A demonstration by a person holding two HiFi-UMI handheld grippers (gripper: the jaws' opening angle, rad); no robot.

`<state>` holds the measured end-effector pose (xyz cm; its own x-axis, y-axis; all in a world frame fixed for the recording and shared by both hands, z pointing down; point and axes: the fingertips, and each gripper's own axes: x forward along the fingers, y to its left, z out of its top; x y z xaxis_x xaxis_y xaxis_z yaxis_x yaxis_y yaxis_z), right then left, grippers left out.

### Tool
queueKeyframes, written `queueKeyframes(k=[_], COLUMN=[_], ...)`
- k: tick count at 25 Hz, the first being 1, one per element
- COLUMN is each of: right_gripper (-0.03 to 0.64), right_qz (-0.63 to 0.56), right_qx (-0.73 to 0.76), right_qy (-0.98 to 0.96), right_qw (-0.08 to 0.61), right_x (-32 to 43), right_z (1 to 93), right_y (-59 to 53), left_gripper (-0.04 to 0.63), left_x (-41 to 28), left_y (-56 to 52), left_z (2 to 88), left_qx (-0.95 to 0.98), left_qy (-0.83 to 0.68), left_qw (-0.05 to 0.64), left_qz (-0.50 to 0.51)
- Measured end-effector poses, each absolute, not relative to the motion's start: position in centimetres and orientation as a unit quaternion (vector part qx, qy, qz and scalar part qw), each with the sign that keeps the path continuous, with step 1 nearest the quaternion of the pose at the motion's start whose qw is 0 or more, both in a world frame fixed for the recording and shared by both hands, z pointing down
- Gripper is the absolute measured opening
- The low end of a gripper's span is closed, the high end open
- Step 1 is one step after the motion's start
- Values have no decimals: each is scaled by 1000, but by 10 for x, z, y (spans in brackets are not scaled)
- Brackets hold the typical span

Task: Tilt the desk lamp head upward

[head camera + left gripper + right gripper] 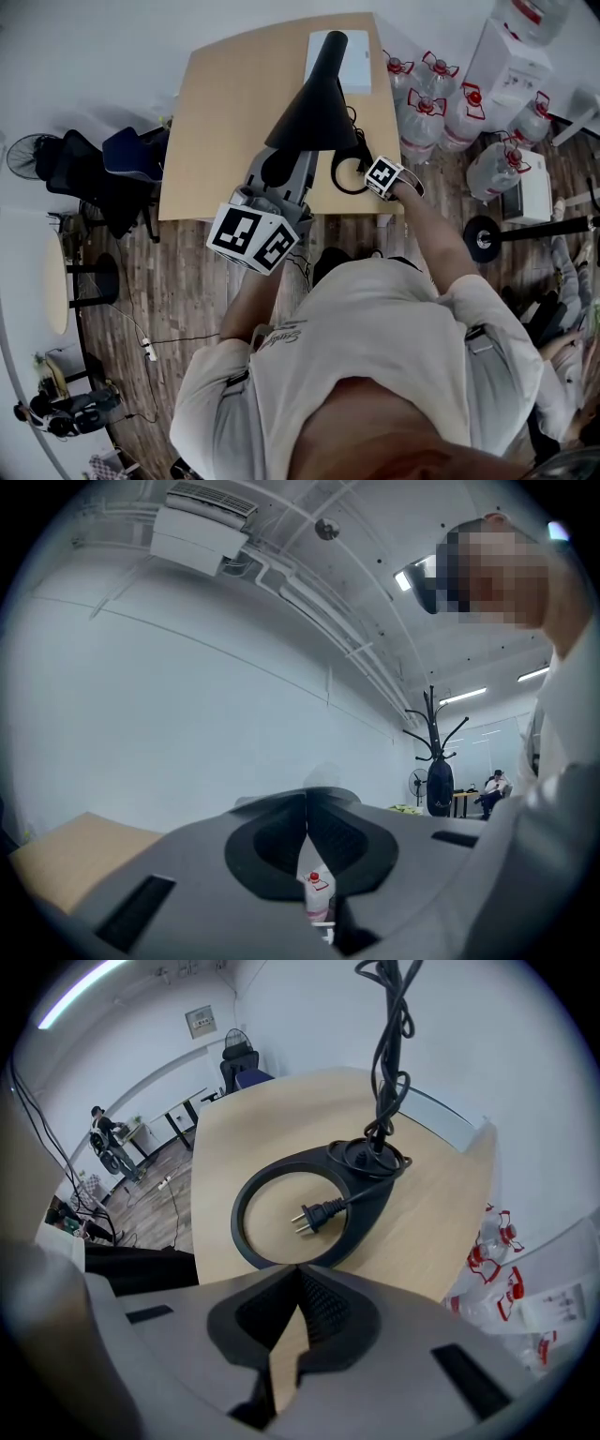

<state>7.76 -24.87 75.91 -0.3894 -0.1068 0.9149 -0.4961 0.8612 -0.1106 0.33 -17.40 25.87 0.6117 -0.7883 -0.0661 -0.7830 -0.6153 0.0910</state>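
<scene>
A black desk lamp stands on the wooden desk. Its long head is raised high toward me in the head view. Its ring-shaped base lies near the desk's front right edge, with the lamp's plug inside the ring and the cord-wrapped neck rising from the base's back. My left gripper is lifted at the near end of the lamp head, pointing up at the wall, jaws shut with nothing seen between them. My right gripper is shut at the ring's near rim.
A white box lies at the desk's far edge. Several water bottles and a white dispenser stand to the desk's right. An office chair and a fan are to the left. A coat stand stands farther off.
</scene>
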Motion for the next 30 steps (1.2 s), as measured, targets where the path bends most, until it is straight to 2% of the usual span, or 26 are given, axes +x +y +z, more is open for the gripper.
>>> queueKeyframes(k=[18, 30], right_gripper=[-5, -5], right_qz=[193, 123], right_qx=[176, 177], right_qy=[-815, -822], right_qw=[517, 527], right_x=[78, 77], right_z=[761, 757], right_y=[-247, -248], left_gripper=[15, 15], left_x=[9, 8], left_y=[-188, -184], left_z=[221, 230], left_qx=[894, 888], left_qy=[-443, -454], left_qw=[-13, -17], left_qz=[-66, -74])
